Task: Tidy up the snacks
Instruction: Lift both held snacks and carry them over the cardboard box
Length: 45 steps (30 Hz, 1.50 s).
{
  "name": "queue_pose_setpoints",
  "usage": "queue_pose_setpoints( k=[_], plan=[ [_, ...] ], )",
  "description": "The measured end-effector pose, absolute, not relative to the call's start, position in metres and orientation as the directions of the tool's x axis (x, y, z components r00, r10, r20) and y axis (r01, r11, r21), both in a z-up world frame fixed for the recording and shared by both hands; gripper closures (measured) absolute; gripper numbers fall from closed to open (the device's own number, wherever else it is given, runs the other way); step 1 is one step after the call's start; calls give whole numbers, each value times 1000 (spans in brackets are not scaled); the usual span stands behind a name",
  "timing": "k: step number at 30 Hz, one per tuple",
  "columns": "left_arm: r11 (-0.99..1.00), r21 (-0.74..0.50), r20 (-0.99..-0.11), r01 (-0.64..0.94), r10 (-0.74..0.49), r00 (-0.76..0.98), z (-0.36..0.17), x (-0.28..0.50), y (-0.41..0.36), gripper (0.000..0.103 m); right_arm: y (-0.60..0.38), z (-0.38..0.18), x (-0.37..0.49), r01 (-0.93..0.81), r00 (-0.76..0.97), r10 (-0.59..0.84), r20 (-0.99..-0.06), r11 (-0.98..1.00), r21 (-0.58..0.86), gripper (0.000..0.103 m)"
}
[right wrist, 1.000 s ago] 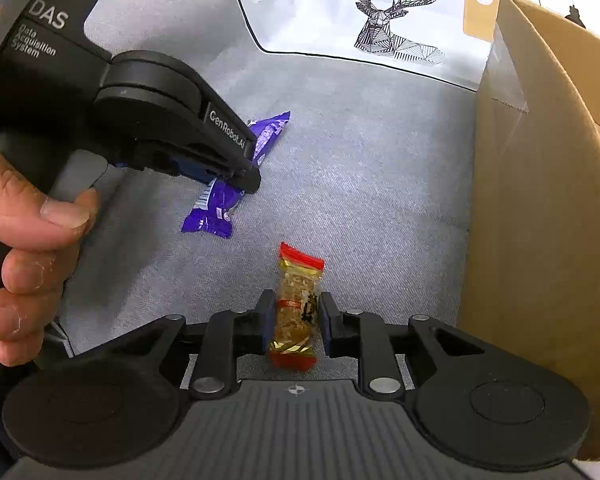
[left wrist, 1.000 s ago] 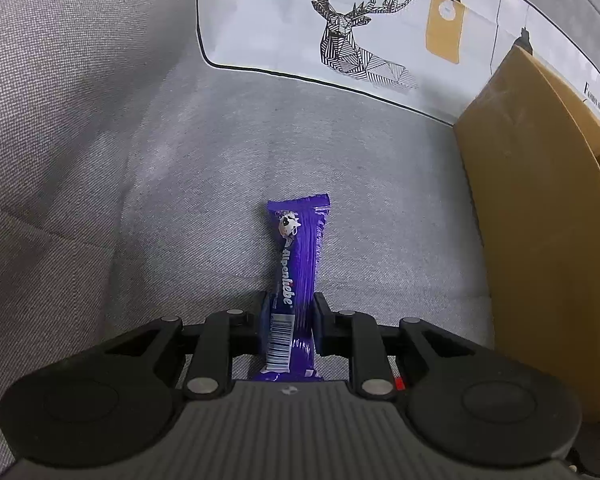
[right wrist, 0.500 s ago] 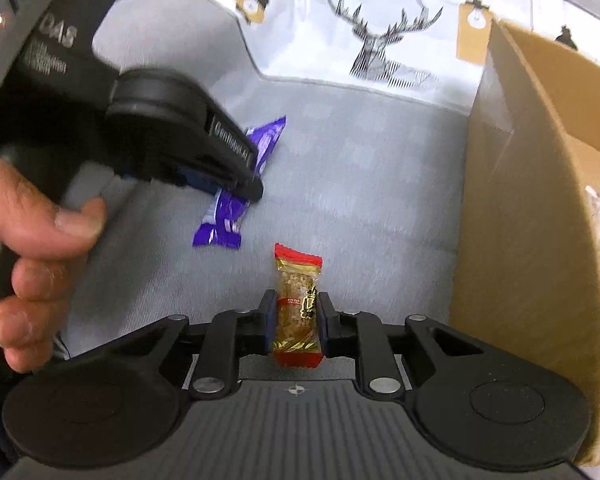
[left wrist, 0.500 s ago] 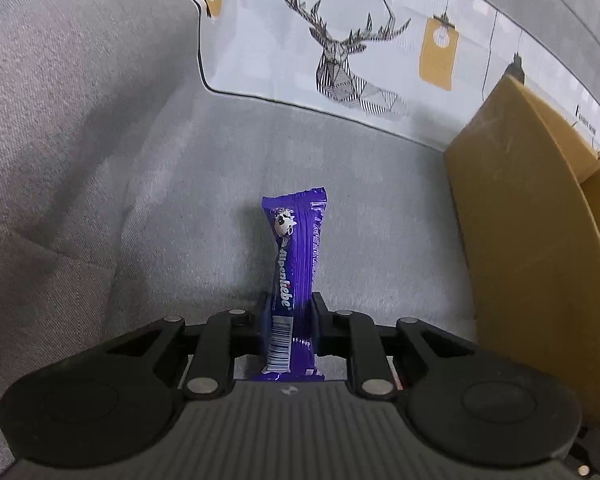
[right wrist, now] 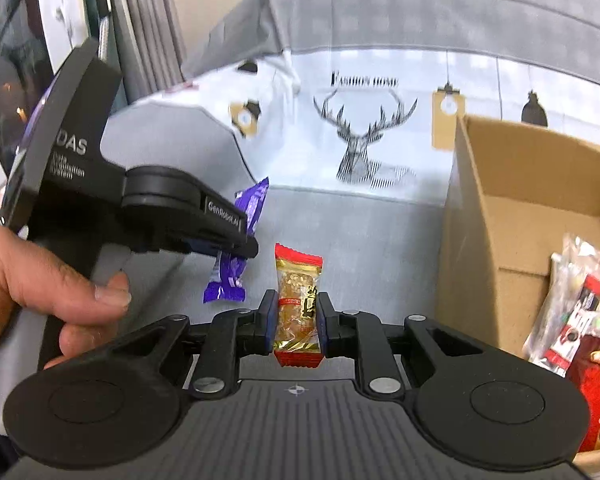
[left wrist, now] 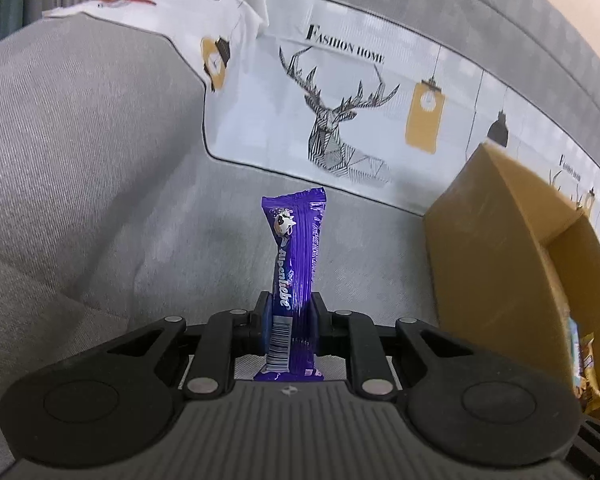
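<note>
My left gripper (left wrist: 290, 316) is shut on a purple Alpenliebe candy bar (left wrist: 294, 264), which sticks up and forward from the pads above the grey sofa seat. In the right wrist view the same left gripper (right wrist: 236, 246) shows at the left with the purple bar (right wrist: 252, 208) in it and a hand (right wrist: 40, 292) on its handle. My right gripper (right wrist: 296, 322) is shut on a golden nut bar with red ends (right wrist: 298, 300), held off the seat. An open cardboard box (right wrist: 512, 216) stands to the right, with snack packets (right wrist: 576, 308) inside.
A cushion with a deer print (left wrist: 340, 128) leans on the sofa back behind the seat. The cardboard box (left wrist: 496, 256) rises at the right in the left wrist view, a packet (left wrist: 586, 368) showing inside. Grey sofa fabric (left wrist: 80, 184) fills the left.
Both grippers have lifted with their bars off the sofa seat and tilted upward, so more of the cushion, sofa back and box interior shows. Both grips stay shut.
</note>
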<state>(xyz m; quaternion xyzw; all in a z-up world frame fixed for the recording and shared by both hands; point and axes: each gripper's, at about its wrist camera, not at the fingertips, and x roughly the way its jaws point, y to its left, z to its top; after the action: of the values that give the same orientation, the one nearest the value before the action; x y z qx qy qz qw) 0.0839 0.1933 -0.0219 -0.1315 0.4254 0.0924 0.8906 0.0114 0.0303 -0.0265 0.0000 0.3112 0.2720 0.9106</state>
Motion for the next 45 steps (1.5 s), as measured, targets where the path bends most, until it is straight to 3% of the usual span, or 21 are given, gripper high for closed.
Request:
queue_pose_setpoints(
  k=[23, 33, 45],
  plan=[
    [960, -165, -706, -226, 45, 707, 29, 68, 158, 83, -7, -4, -5, -437, 757, 480, -443, 877, 202, 81],
    [972, -169, -584, -166, 37, 811, 49, 67, 131, 83, -30, 8, -6, -399, 818, 445, -364, 895, 197, 81],
    [974, -220, -475, -52, -61, 878, 61, 74, 95, 83, -72, 15, -3, -305, 878, 360, -317, 929, 211, 81]
  ],
)
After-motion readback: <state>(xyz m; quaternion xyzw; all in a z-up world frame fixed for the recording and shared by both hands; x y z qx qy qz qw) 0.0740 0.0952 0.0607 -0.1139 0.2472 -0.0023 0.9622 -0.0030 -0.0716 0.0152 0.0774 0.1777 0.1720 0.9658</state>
